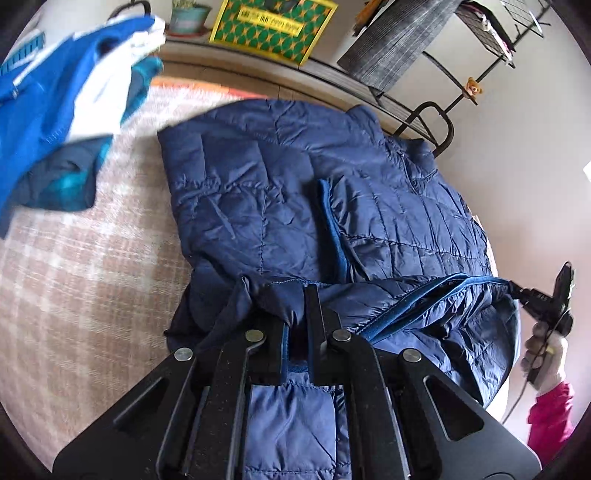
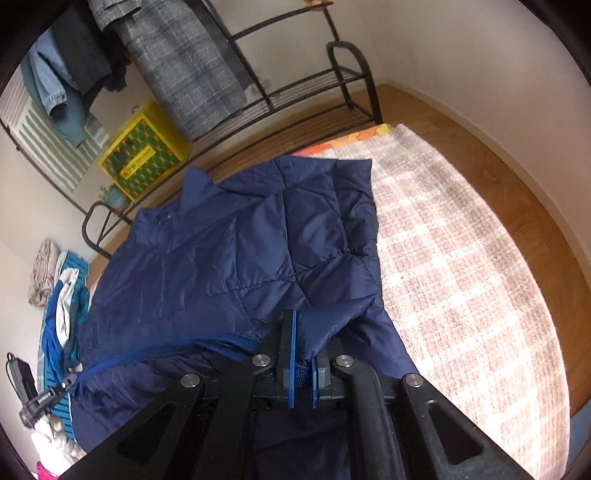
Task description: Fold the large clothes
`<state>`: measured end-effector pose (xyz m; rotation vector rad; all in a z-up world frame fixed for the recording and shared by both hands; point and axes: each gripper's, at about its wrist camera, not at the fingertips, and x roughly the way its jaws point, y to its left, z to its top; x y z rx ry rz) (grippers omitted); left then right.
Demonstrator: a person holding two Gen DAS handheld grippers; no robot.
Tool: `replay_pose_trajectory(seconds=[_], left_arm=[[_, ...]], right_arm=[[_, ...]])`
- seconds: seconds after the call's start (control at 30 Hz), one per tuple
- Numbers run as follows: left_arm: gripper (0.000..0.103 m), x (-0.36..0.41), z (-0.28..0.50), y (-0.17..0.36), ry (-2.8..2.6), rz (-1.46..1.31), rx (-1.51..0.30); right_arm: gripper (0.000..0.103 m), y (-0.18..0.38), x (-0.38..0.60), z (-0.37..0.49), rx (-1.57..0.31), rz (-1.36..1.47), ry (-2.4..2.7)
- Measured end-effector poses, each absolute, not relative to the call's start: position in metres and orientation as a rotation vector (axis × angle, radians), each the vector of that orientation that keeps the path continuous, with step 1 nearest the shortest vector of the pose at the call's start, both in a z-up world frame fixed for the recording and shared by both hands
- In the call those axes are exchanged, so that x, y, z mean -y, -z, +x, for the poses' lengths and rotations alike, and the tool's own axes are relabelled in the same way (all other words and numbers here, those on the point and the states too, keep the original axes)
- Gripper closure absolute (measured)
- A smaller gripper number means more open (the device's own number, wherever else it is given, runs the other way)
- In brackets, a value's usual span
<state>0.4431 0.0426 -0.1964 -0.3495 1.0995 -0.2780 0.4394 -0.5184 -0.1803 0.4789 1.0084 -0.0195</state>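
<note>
A navy quilted puffer jacket lies spread on a pink-and-white checked blanket. It also shows in the right wrist view. My left gripper is shut on the jacket's bottom hem and holds it lifted, bunched between the fingers. My right gripper is shut on the hem at the jacket's other corner, with fabric pinched between its blue pads. The right gripper also shows at the right edge of the left wrist view, held by a gloved hand.
A pile of blue and white clothes lies on the blanket to the left. A black metal rack with hanging coats, a yellow box and a potted plant stand on the wooden floor beyond the blanket.
</note>
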Motion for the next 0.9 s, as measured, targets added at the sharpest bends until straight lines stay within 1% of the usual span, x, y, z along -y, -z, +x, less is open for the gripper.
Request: replay_pose_trajectory(seconds=[0.03,0.07,0.1,0.13,0.17,0.2,0.3,0.33,0.37,0.43,0.47,0.6,0.7,0.8,0.83,0.87,0.9], left_arm=[[0.095,-0.045,0.448,0.198,0.292,-0.365,-1.123],[0.090,-0.048,0.453,0.197,0.308,-0.384,-1.142],[0.087,-0.052,0.456,0.195,0.322,-0.408,-1.162],[0.078,-0.054,0.458,0.193,0.335,-0.427,-1.174],[0.072,-0.058,0.460,0.188,0.352,-0.449,-1.180],[0.070,-0.062,0.461,0.182,0.368,-0.464,-1.174],[0.060,-0.068,0.456,0.161,0.394,-0.444,-1.132],[0.055,-0.070,0.453,0.153,0.389,-0.393,-1.101],[0.052,-0.071,0.450,0.147,0.374,-0.339,-1.078],[0.052,-0.070,0.445,0.139,0.352,-0.222,-1.024],[0.052,-0.068,0.444,0.141,0.360,-0.181,-1.021],[0.052,-0.049,0.457,0.172,0.381,-0.055,-1.105],[0.052,-0.039,0.466,0.186,0.389,-0.023,-1.113],[0.052,-0.033,0.478,0.196,0.390,-0.048,-1.113],[0.055,-0.032,0.479,0.198,0.389,-0.043,-1.110],[0.065,-0.030,0.480,0.199,0.385,-0.028,-1.108],[0.072,-0.026,0.480,0.201,0.380,-0.012,-1.110]], right_arm=[[0.095,0.181,0.518,0.440,-1.011,0.469,0.005],[0.094,0.181,0.518,0.440,-1.008,0.458,0.001],[0.083,0.179,0.519,0.439,-1.005,0.453,-0.003],[0.067,0.177,0.521,0.436,-0.996,0.459,-0.024],[0.061,0.174,0.524,0.433,-0.985,0.469,-0.046],[0.053,0.171,0.527,0.430,-0.973,0.477,-0.068],[0.053,0.163,0.536,0.418,-0.934,0.468,-0.117],[0.053,0.160,0.538,0.416,-0.924,0.457,-0.117],[0.051,0.158,0.542,0.411,-0.907,0.432,-0.105],[0.033,0.158,0.547,0.406,-0.890,0.399,-0.079],[0.031,0.159,0.549,0.405,-0.885,0.390,-0.073],[0.031,0.170,0.549,0.418,-0.898,0.367,-0.068],[0.031,0.182,0.542,0.434,-0.923,0.349,-0.081],[0.032,0.192,0.535,0.447,-0.963,0.325,-0.110],[0.032,0.195,0.533,0.451,-0.975,0.316,-0.113],[0.033,0.198,0.531,0.453,-0.987,0.309,-0.113],[0.037,0.201,0.529,0.456,-0.999,0.305,-0.113]])
